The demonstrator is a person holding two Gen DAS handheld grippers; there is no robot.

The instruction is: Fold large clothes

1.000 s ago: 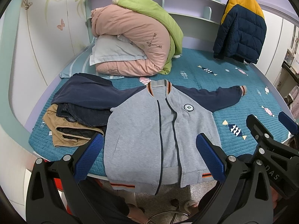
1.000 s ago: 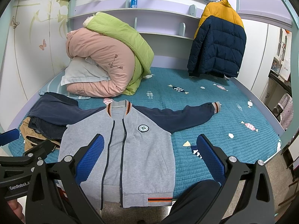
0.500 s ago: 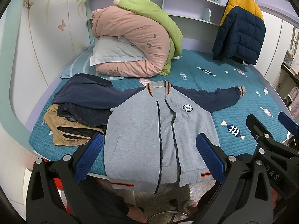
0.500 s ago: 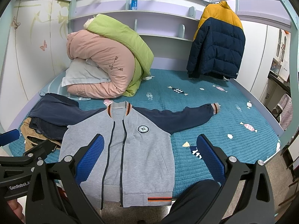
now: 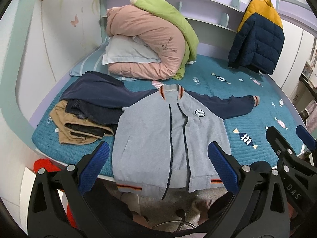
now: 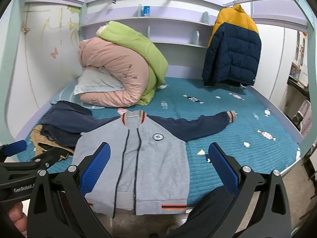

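A grey zip jacket [image 5: 158, 130] [image 6: 142, 158] with navy sleeves lies flat, front up, on the teal bed, its hem hanging over the near edge. Its right sleeve [image 6: 202, 125] stretches out to the right; the left sleeve [image 5: 103, 93] lies over a pile of clothes. My left gripper [image 5: 158, 164] hovers open in front of the hem, holding nothing. My right gripper [image 6: 158, 162] is open too, held above the jacket's lower half and not touching it. Each gripper shows at the edge of the other's view.
Folded tan and dark clothes [image 5: 79, 127] sit left of the jacket. A pink and green duvet roll [image 5: 150, 45] with a pillow lies at the back left. A navy and yellow puffer coat [image 6: 231, 53] hangs at the back right. A person's legs are below.
Both views have drifted slightly; the right gripper has risen a little, so the jacket sits lower in its view. Nothing was grasped, and the jacket has not moved.
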